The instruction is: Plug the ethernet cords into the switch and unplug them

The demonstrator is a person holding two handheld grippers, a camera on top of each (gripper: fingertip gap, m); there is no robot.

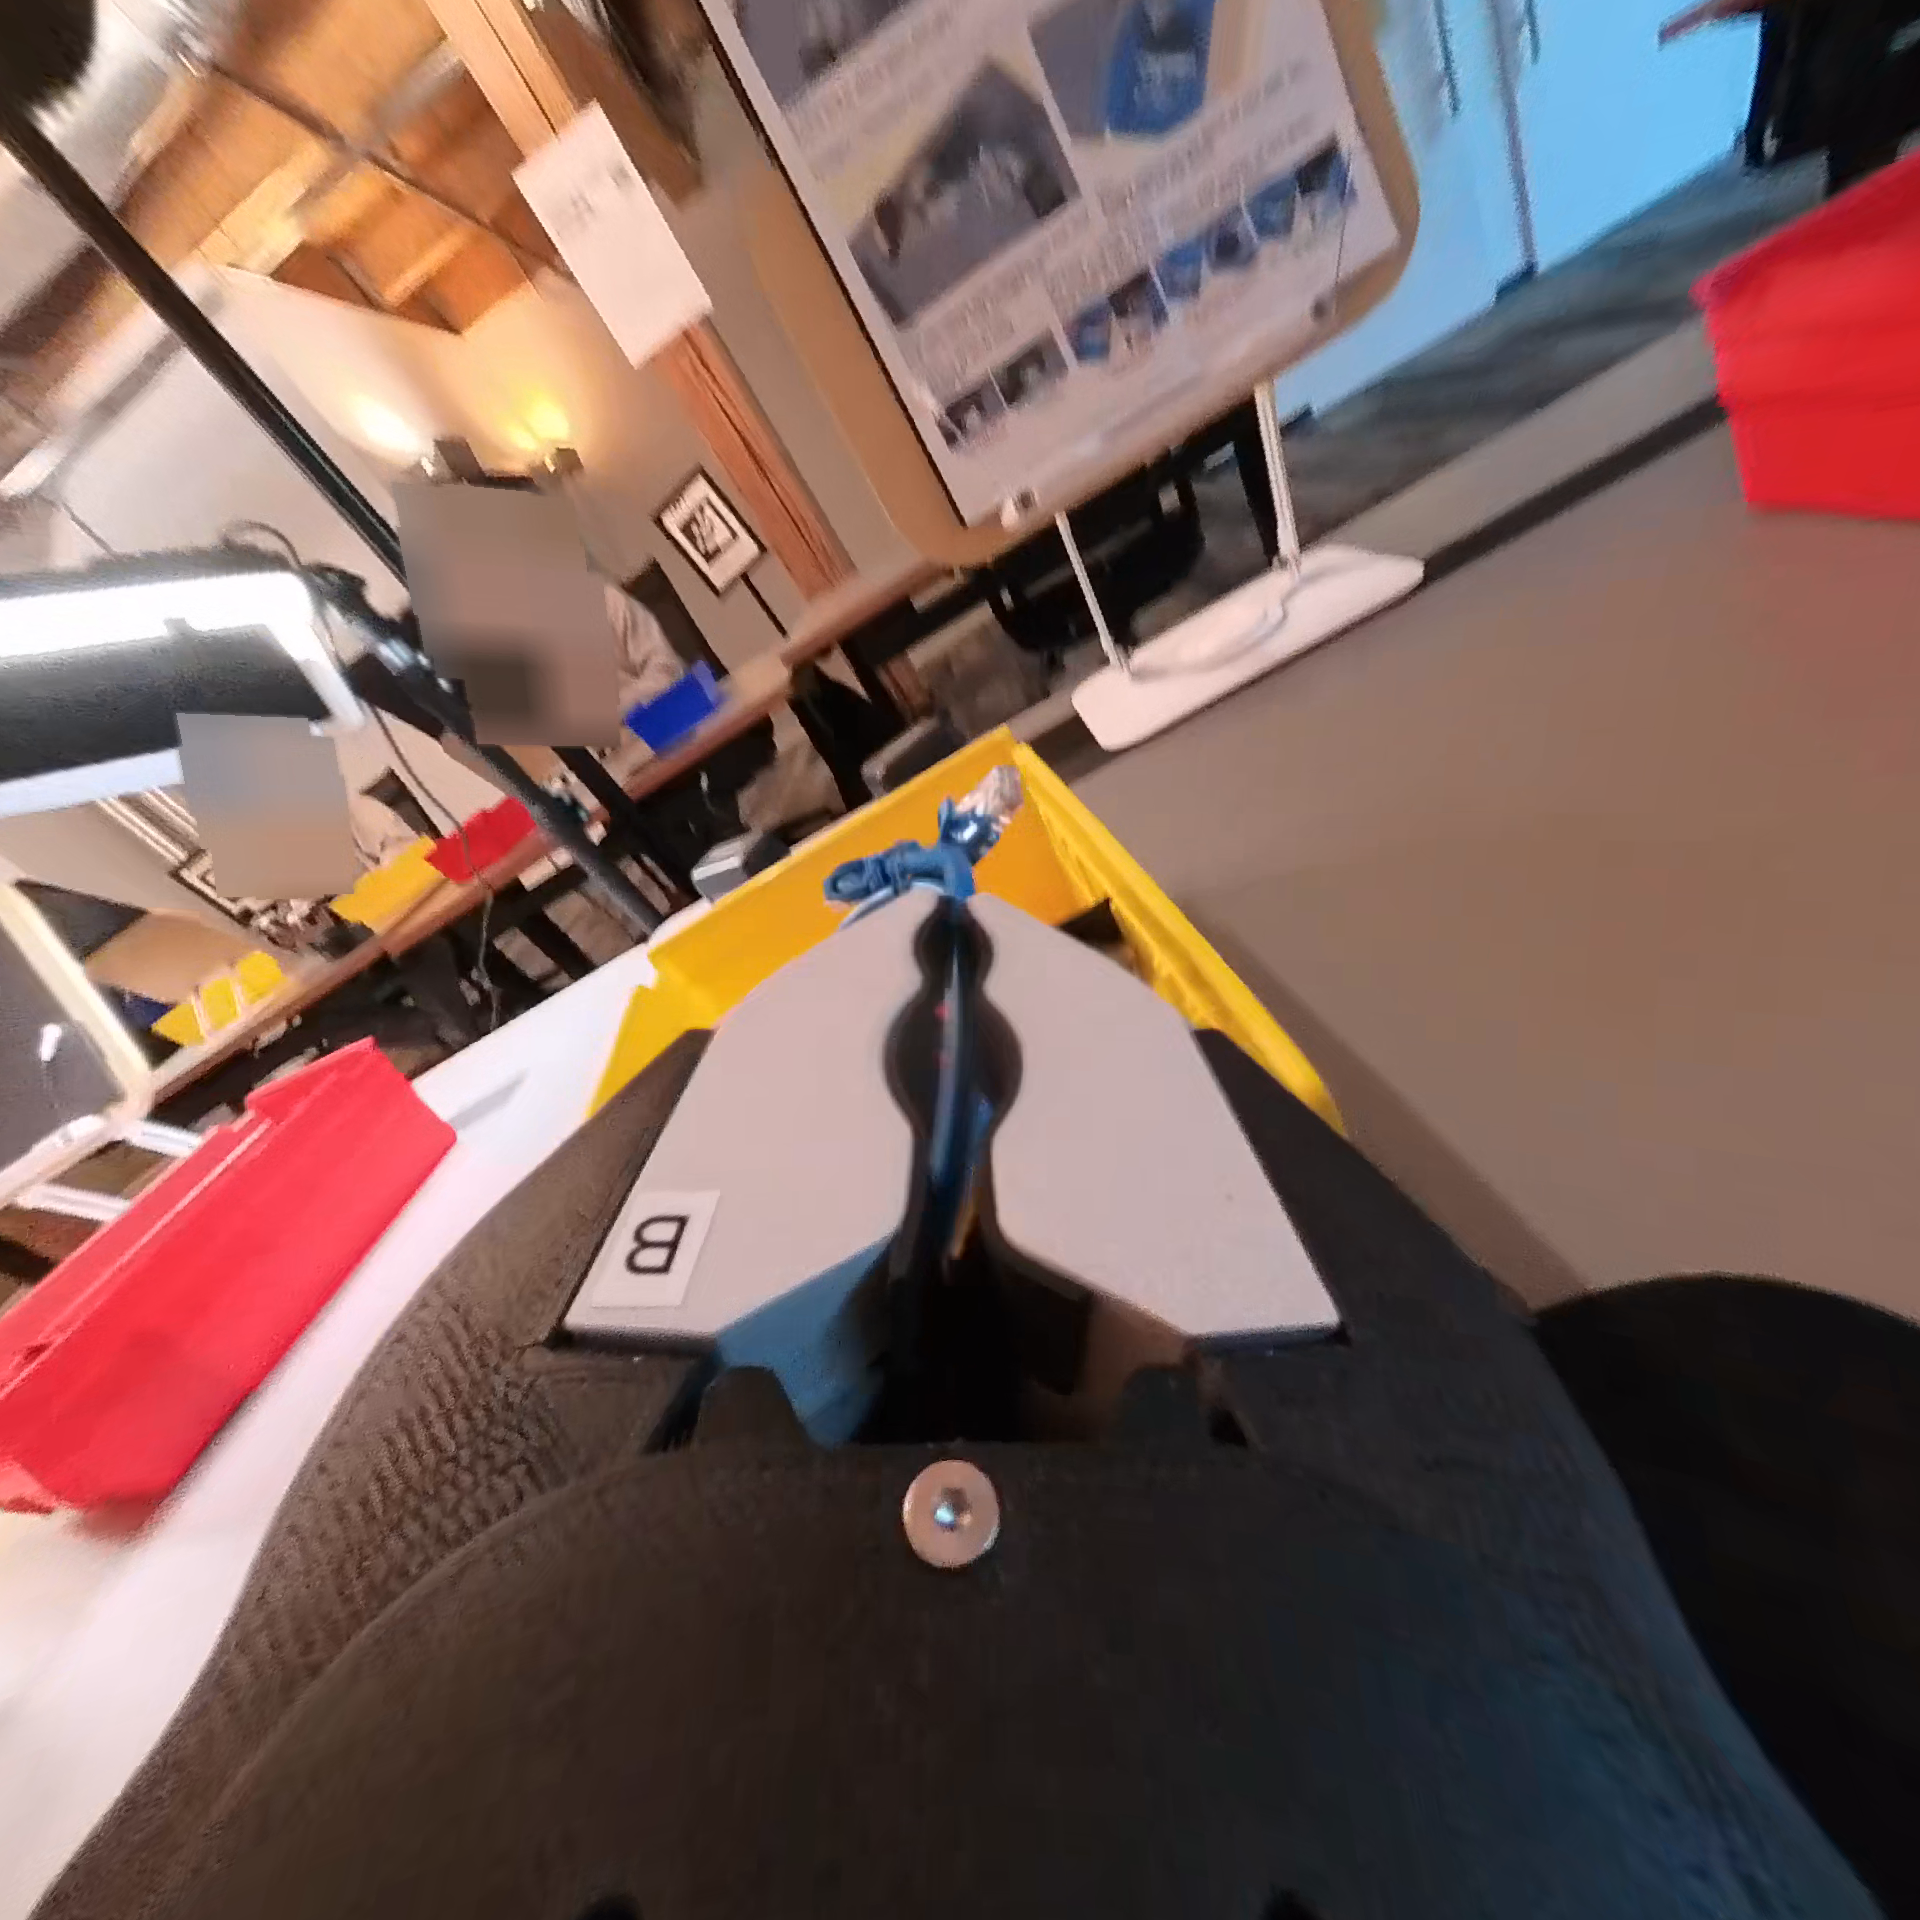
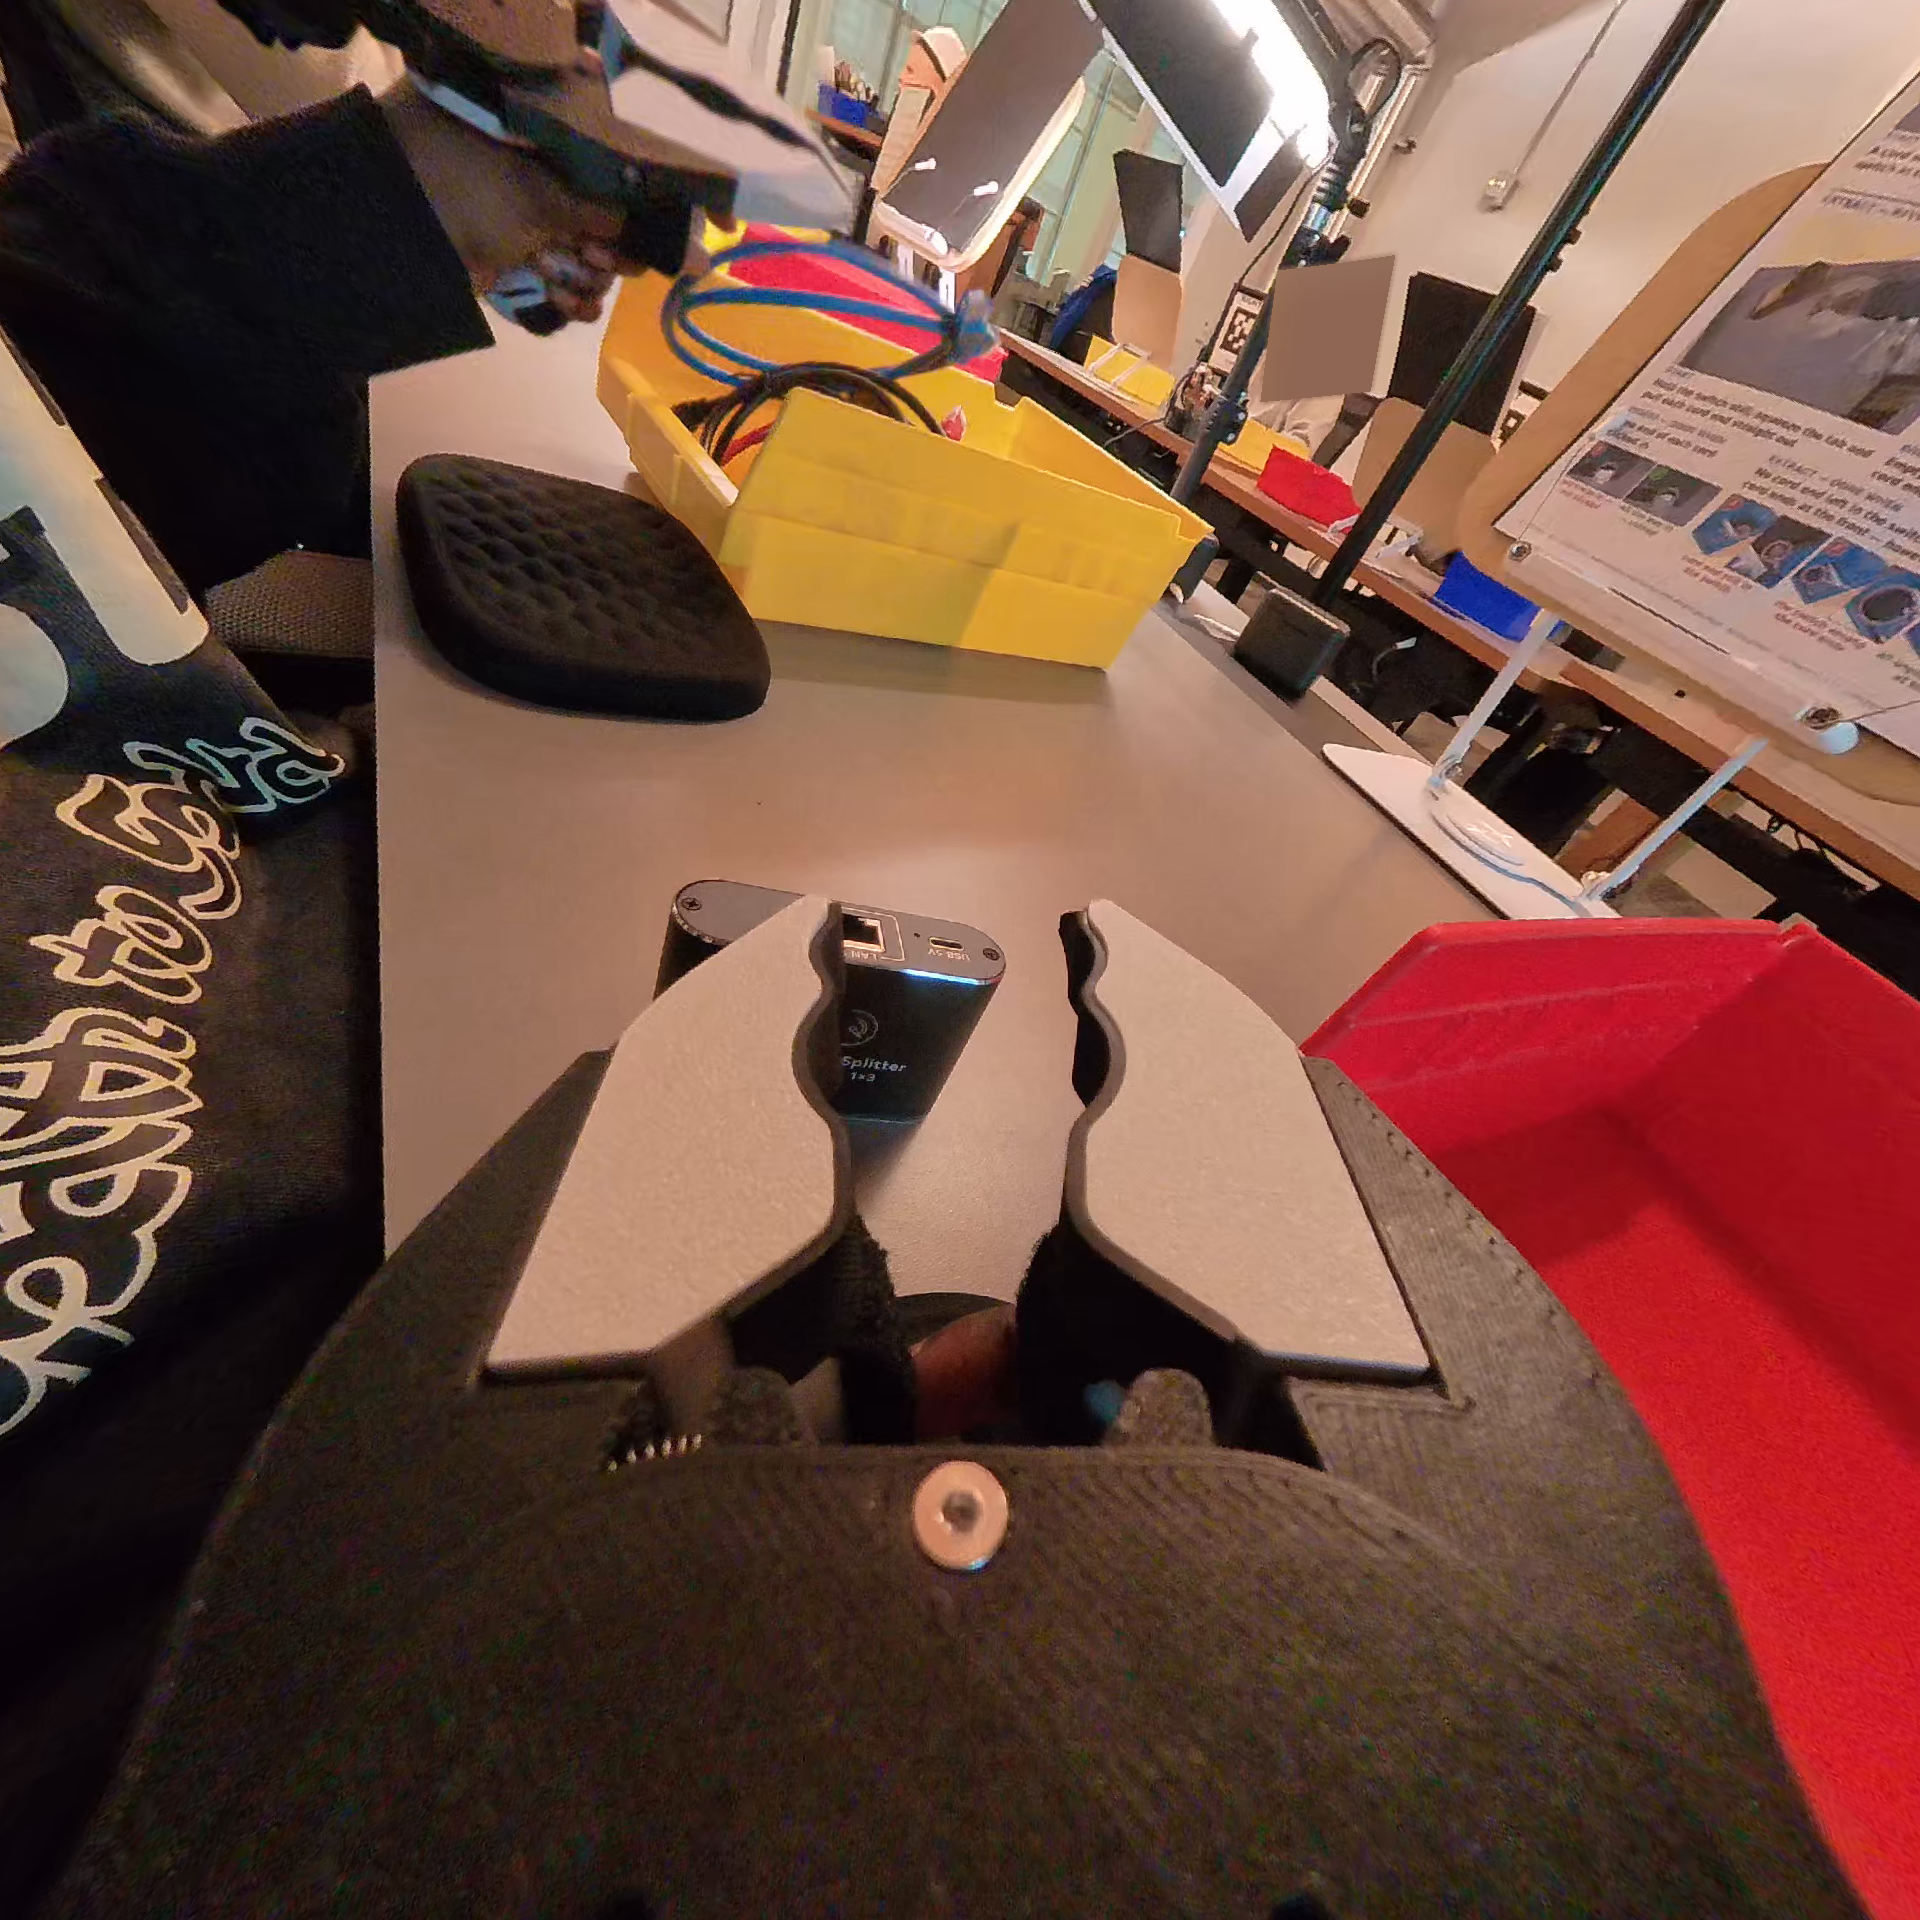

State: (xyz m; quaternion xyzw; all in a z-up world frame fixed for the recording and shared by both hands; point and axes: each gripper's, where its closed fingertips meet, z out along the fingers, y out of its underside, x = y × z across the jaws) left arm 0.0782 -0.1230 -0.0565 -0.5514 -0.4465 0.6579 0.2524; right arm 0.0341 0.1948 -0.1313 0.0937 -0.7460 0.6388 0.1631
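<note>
Right claw (image 2: 951, 1023) low over the tabletop (image 2: 935, 790), fingers spread wide and gripping nothing, the black switch (image 2: 909, 1023) lying between the tips, probably to steady it. Farther off, left claw (image 1: 961, 914) pinched tight on the blue ethernet cord (image 1: 904, 868), its coil raised above the yellow bin (image 2: 935, 520), plug free for insertion.

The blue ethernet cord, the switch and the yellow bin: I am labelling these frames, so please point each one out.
blue ethernet cord (image 2: 810, 301): right wrist view, on its coiled loop above the bin.
switch (image 2: 914, 1023): right wrist view, on its dark top face.
yellow bin (image 2: 935, 520): right wrist view, on its near side wall.
</note>
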